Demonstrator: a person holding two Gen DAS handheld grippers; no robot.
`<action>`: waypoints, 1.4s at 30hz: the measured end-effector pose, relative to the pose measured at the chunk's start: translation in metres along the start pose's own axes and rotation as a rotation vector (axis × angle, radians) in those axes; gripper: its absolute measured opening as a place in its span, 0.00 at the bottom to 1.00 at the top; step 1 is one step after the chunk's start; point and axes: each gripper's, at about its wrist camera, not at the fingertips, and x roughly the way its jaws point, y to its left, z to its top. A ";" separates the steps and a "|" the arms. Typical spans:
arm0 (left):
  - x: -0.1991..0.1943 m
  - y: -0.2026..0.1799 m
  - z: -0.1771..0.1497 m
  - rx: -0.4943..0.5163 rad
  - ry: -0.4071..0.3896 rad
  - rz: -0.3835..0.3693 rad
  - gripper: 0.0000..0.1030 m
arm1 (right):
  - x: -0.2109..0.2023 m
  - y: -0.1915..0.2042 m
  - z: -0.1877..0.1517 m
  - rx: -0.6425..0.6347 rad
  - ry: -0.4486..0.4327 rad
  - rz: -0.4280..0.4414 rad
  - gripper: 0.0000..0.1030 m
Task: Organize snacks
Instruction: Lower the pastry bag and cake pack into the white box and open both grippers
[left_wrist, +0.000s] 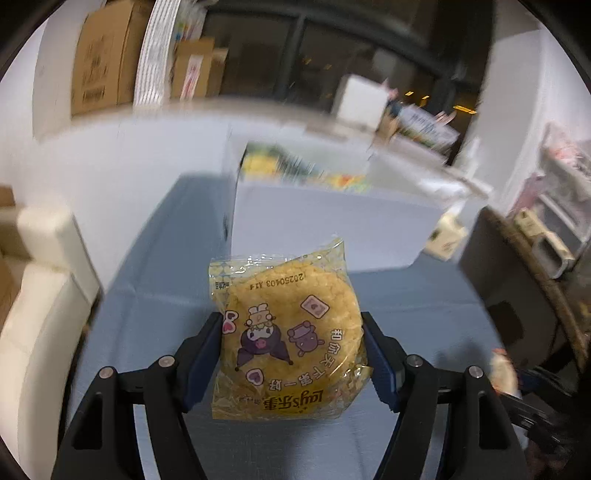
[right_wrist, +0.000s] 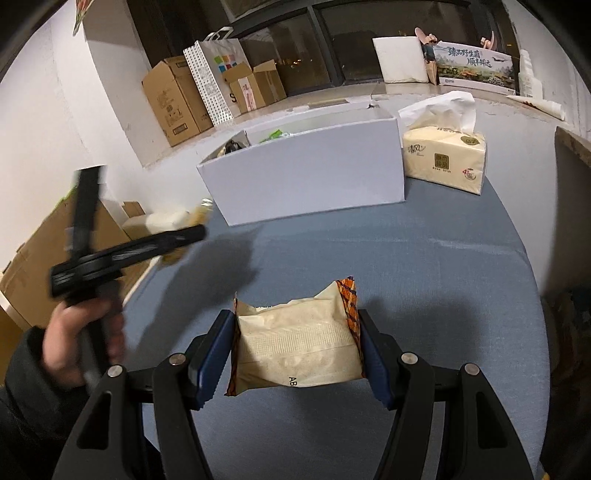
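Now the left gripper clamps a yellow snack pack between its pads above the blue table, with the white box just beyond it. Meanwhile the right gripper grips a beige snack bag over the table, the box and a tissue pack farther back.
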 end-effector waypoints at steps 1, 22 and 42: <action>-0.005 -0.002 0.004 0.013 -0.017 -0.006 0.74 | 0.000 0.000 0.003 0.002 -0.003 0.002 0.67; 0.040 -0.054 0.166 0.134 -0.100 -0.052 0.74 | 0.040 -0.054 0.219 0.034 -0.139 0.026 0.67; 0.065 -0.021 0.163 0.096 -0.081 0.067 1.00 | 0.079 -0.068 0.244 0.063 -0.135 -0.041 1.00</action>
